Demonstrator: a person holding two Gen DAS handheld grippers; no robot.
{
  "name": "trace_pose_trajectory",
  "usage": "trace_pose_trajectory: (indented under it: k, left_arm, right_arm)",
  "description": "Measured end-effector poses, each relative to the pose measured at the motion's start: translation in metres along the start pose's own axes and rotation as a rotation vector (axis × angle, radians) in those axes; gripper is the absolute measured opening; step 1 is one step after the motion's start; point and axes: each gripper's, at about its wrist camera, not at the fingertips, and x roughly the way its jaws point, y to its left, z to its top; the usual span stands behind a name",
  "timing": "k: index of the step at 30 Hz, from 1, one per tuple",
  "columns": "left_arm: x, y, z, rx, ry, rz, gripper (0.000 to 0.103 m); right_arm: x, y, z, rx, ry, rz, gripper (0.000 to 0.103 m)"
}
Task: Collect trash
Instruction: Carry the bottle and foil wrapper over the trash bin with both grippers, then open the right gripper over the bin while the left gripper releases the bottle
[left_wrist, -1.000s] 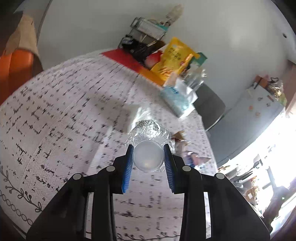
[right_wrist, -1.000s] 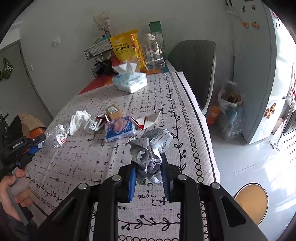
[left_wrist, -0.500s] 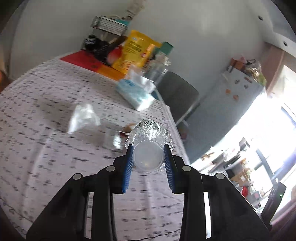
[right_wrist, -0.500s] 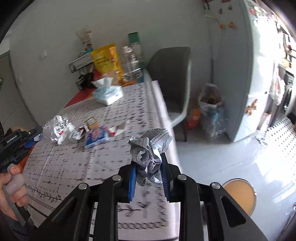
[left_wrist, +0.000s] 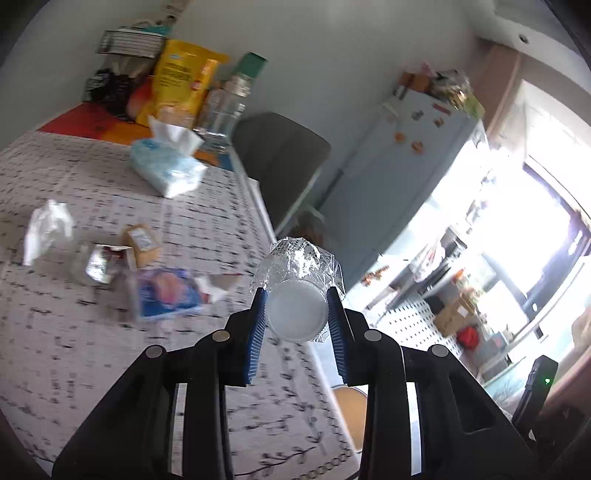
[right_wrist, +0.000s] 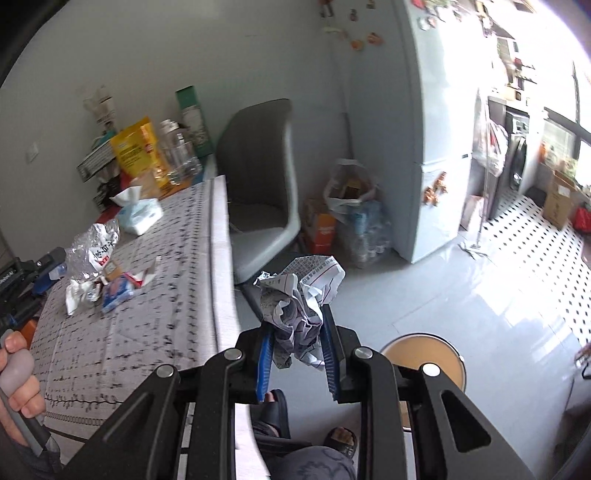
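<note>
Over the counter (left_wrist: 92, 369) near its chair-side edge: crushed plastic bottle (left_wrist: 297, 284) clamped in left gripper (left_wrist: 296, 315), base toward camera, long axis pointing away; probably light, springy, slick, best held mid-body. Past that edge, above the floor: crumpled paper (right_wrist: 301, 299) pinched in right gripper (right_wrist: 297, 350), soft, weightless, no clear axis.

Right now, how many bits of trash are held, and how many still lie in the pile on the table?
Left gripper: 1, cup
Right gripper: 1, paper wad
Table: 5, white wad, foil wrapper, brown box, blue packet, red-and-white scrap
Total: 7
</note>
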Motion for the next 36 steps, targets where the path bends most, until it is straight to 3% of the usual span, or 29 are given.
trace_pose_trajectory:
  k: [11,29,32,33,36]
  left_arm:
    - [0.068,-0.063,-0.028,0.075,0.122,-0.038,0.032]
    - [0.192,-0.148,-0.094,0.196,0.368,-0.043,0.032]
    - [0.214,-0.162,-0.110,0.211,0.415,-0.048,0.032]
    - [0.219,-0.166,-0.114,0.215,0.426,-0.050,0.032]
    - [0.235,-0.176,-0.127,0.233,0.459,-0.056,0.032]
  right_arm:
    - [0.015,-0.073,-0.013,0.112,0.028,-0.063,0.024]
    - [0.112,-0.202,-0.081,0.353,0.157,-0.141,0.026]
    - [0.121,-0.216,-0.089,0.381,0.140,-0.114,0.039]
    - [0.125,-0.220,-0.091,0.379,0.131,-0.098,0.048]
    - [0.133,-0.229,-0.096,0.374,0.124,-0.064,0.051]
